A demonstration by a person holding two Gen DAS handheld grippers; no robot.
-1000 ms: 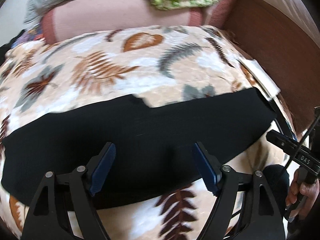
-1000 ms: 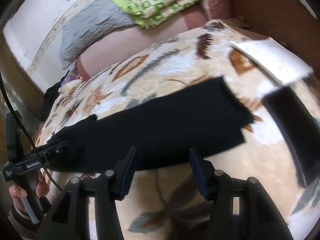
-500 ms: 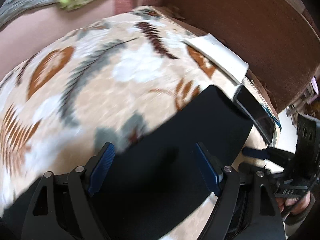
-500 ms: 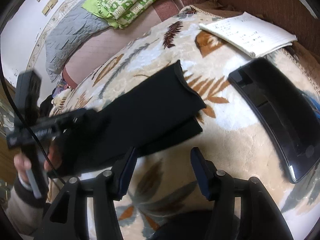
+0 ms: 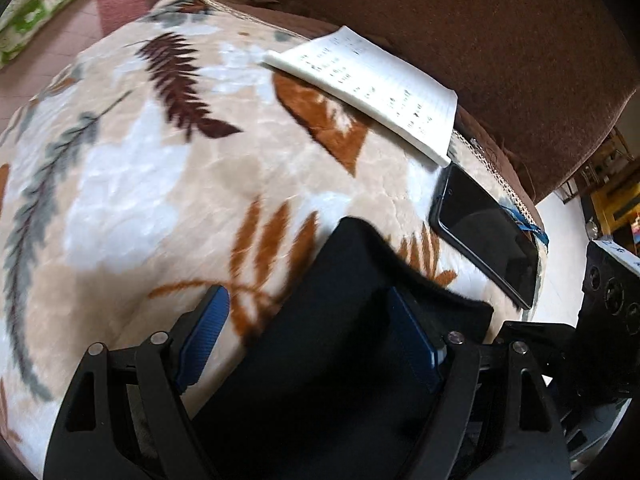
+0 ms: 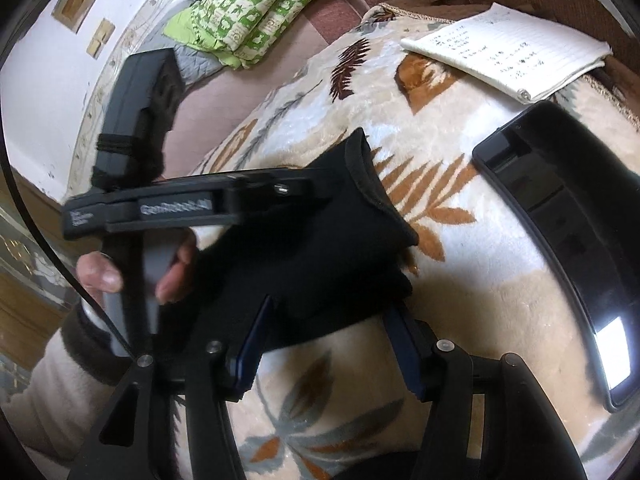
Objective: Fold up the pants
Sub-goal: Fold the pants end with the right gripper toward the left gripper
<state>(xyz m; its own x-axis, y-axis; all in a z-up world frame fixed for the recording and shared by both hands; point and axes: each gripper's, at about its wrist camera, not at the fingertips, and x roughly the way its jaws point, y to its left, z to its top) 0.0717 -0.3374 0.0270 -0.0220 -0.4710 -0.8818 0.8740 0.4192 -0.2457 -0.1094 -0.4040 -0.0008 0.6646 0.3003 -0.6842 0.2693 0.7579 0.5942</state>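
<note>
The black pants [image 5: 344, 320] lie folded lengthwise on a leaf-patterned blanket [image 5: 160, 184]; their right end shows in both views, with two layers at the end [image 6: 320, 240]. My left gripper [image 5: 308, 340] is open, its blue pads astride the upper edge of the pants end, just above the cloth. In the right wrist view the left gripper's body [image 6: 192, 208] reaches over the pants from the left. My right gripper [image 6: 328, 344] is open at the pants' near edge, holding nothing.
A black phone [image 5: 488, 236] lies right of the pants end, also in the right wrist view [image 6: 568, 240]. A white notepad [image 5: 368, 84] lies behind it against the brown sofa back [image 5: 480, 40]. Green and grey bedding [image 6: 256, 12] is piled far left.
Both grippers have swept right along the pants to their right end. The left gripper now sits over that end, close beside the right one. Both stay open.
</note>
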